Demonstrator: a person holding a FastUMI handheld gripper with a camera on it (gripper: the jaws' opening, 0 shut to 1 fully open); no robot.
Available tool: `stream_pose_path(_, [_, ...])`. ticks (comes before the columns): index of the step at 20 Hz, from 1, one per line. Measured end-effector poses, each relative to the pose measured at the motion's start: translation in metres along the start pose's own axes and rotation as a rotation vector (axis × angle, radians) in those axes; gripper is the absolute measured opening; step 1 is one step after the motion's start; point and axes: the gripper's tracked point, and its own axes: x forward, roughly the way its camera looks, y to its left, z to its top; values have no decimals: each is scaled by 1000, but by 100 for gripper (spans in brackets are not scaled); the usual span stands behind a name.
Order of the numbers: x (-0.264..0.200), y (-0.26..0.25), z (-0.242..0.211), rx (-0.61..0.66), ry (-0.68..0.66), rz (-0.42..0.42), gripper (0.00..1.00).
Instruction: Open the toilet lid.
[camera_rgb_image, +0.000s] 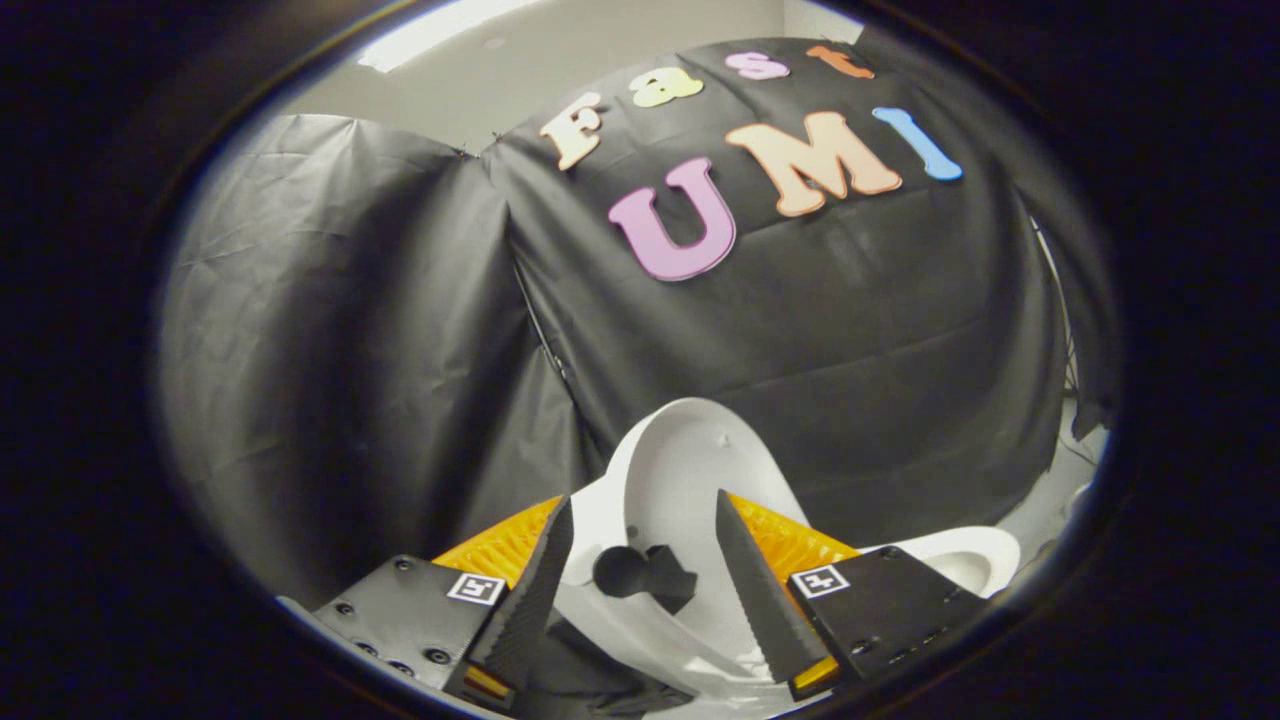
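Observation:
The white toilet lid (690, 470) stands raised, close to upright, with its top near the black cloth wall behind it. A black knob-like piece (640, 575) sits low on the lid, in the gap between my fingers and touching neither. My gripper (643, 498) is open, its two dark serrated fingers (530, 590) spread to either side of the lid's lower part. The white toilet rim (965, 555) curves out to the right, past the right finger.
Black cloth (380, 380) hangs as a wall behind and to the left of the toilet, folded into a corner. A strip of pale floor (1050, 500) shows to the right of the toilet.

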Motion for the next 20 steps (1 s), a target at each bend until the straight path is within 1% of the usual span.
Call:
stream_pose_path(4, [-15,-55,40,-58,-62,-63,88])
stream_pose_path(8, [-32,-121,87,-32,-148,-152,88])
stream_pose_path(10, [-48,-158,104,-57,-181,-200,88])
stream_pose_path(12, [-64,-203,112,-74,-174,-272,88])
stream_pose_path(16, [-99,-291,126,-100,-168,-388,88])
stream_pose_path(18, [-116,-330,123,-121,-126,-411,88])
stream_pose_path(20, [-138,-377,121,-142,-95,-454,88])
